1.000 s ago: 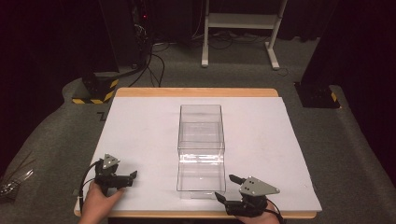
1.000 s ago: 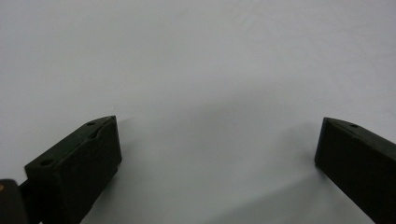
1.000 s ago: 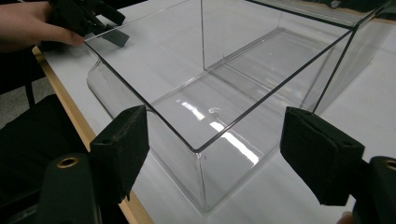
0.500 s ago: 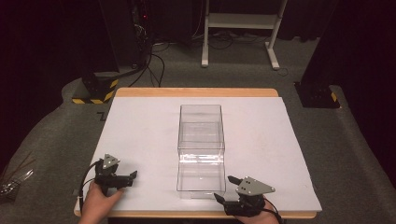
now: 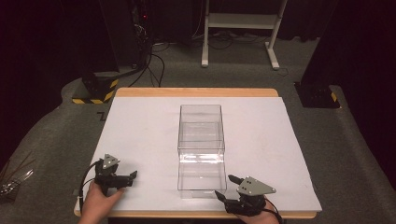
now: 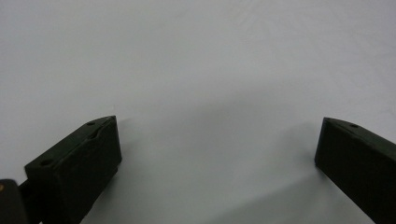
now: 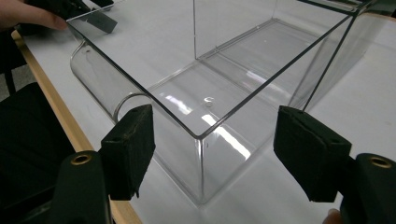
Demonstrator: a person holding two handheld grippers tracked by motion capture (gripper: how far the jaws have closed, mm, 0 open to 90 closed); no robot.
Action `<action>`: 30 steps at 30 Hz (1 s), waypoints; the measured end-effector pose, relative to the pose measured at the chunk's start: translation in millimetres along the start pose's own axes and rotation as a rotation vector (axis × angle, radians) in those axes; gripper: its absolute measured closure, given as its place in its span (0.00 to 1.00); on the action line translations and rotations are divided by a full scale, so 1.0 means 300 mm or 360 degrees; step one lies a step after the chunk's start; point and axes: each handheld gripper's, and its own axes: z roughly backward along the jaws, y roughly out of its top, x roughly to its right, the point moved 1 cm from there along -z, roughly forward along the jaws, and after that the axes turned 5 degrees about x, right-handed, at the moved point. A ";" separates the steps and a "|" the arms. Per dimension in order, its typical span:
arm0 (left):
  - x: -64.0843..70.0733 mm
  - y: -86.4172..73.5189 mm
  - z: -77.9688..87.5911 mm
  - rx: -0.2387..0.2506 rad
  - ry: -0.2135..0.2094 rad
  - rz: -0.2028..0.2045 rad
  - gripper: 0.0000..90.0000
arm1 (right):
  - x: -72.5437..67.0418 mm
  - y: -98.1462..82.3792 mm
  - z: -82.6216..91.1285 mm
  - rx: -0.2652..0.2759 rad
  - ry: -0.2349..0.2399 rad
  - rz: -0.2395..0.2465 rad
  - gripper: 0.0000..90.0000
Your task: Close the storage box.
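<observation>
White sheet (image 5: pixel 140 135) covers the wooden table (image 5: pixel 196 92) – behind it a white stand (image 5: pixel 240 21), cables (image 5: pixel 154 60) on the floor, and a yellow-black striped base (image 5: pixel 95 91) off the far-left corner.

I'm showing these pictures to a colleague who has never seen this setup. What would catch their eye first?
Most likely the clear plastic box, standing open-topped in the middle of the white table cover. Next, the two black hand-held grippers at the near edge: the right hand-held gripper, jaws open, points at the box's near corner, while the left hand-held gripper, also open, rests over bare cover away from the box.
</observation>
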 end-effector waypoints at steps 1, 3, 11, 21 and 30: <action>0.000 0.000 0.000 0.0000 0.0000 0.0000 0.01 | 0.002 0.001 0.001 0.0007 -0.0007 0.0000 0.33; 0.000 0.000 0.000 0.0000 0.0000 0.0000 0.01 | 0.003 0.002 0.001 0.0012 -0.0007 -0.0003 0.33; 0.000 0.000 0.000 -0.0001 0.0000 0.0000 0.01 | 0.001 0.011 -0.013 0.0024 -0.0032 -0.0010 0.34; 0.000 0.000 0.000 0.0000 0.0001 0.0000 0.01 | 0.023 0.016 -0.032 0.0047 -0.0071 -0.0061 0.34; 0.001 0.000 0.000 0.0000 0.0001 0.0001 0.01 | 0.038 0.026 -0.055 0.0061 -0.0110 -0.0076 0.34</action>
